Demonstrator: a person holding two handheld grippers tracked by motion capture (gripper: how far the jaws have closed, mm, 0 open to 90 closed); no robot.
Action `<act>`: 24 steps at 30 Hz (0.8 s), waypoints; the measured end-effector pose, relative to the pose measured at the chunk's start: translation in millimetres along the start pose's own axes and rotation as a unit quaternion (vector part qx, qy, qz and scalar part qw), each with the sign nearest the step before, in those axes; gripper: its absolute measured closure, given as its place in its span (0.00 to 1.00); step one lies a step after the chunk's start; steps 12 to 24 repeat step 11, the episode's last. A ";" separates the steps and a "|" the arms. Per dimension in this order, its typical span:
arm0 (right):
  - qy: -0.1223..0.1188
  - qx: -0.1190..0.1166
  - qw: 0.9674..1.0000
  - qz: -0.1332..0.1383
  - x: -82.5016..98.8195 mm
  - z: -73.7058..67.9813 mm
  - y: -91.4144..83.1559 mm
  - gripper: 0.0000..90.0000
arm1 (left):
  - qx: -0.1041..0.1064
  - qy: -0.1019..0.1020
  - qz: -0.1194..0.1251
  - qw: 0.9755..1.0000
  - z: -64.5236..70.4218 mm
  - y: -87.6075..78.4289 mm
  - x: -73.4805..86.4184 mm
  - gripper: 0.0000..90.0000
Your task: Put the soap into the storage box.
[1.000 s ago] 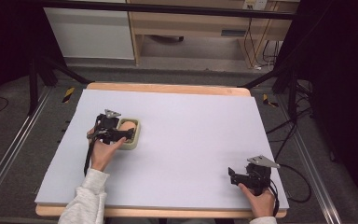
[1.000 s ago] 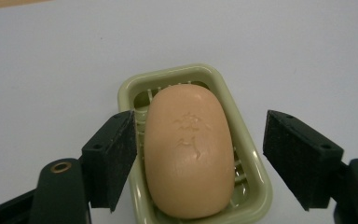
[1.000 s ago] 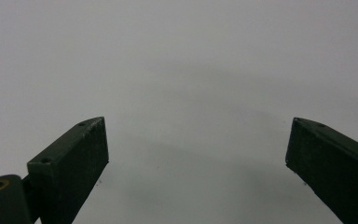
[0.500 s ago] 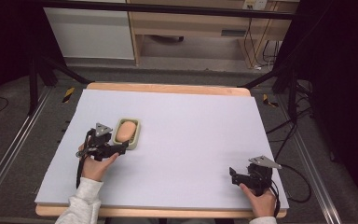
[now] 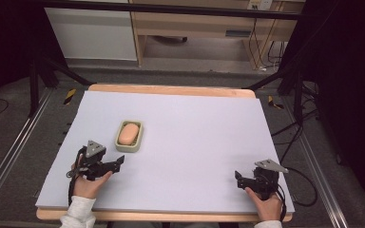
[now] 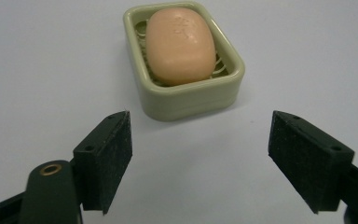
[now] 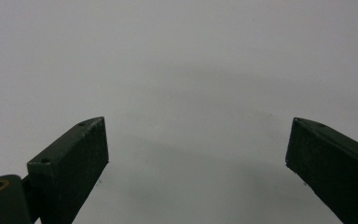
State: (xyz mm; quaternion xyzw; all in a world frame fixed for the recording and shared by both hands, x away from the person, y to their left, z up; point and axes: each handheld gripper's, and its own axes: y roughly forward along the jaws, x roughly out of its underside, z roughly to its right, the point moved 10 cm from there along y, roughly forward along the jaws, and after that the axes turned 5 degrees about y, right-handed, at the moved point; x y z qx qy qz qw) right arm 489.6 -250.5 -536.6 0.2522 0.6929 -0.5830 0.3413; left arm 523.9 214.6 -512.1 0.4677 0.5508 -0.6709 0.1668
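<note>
A peach bar of soap (image 5: 128,133) (image 6: 180,44) lies in a pale green soap dish (image 5: 129,149) (image 6: 191,99) on the left half of the white table top (image 5: 199,137). My left gripper (image 5: 119,163) (image 6: 200,135) rests low over the table, just short of the dish on the person's side, pointing toward it. Its jaws have just been opening and stand wide with nothing between them. My right gripper (image 5: 238,179) (image 7: 198,140) sits near the front right corner, open over bare table, held in the person's hand.
The table top has a wooden edge (image 5: 171,89) at the back. Beyond it stand a white cabinet (image 5: 92,33) and a wooden shelf unit (image 5: 204,28). A cable (image 5: 309,185) trails off the right side by the right gripper.
The left gripper has drawn back from the soap dish toward the person and its jaws have spread wider. The soap stays in the dish. The right gripper has not moved.
</note>
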 end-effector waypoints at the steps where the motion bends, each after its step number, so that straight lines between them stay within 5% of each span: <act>1: -0.002 0.001 1.000 0.001 -0.2 1.4 0.2 0.07 | -0.006 -0.002 0.005 1.000 -3.2 -3.5 3.9 0.24; 9: 0.010 0.011 1.000 0.003 -0.4 9.4 -0.5 0.07 | -0.017 -0.007 0.009 1.000 -11.0 -17.5 15.9 0.24; 24: 0.012 0.012 1.000 0.003 -0.6 10.7 -0.2 0.07 | -0.020 -0.005 0.006 1.000 -11.9 -18.7 18.1 0.24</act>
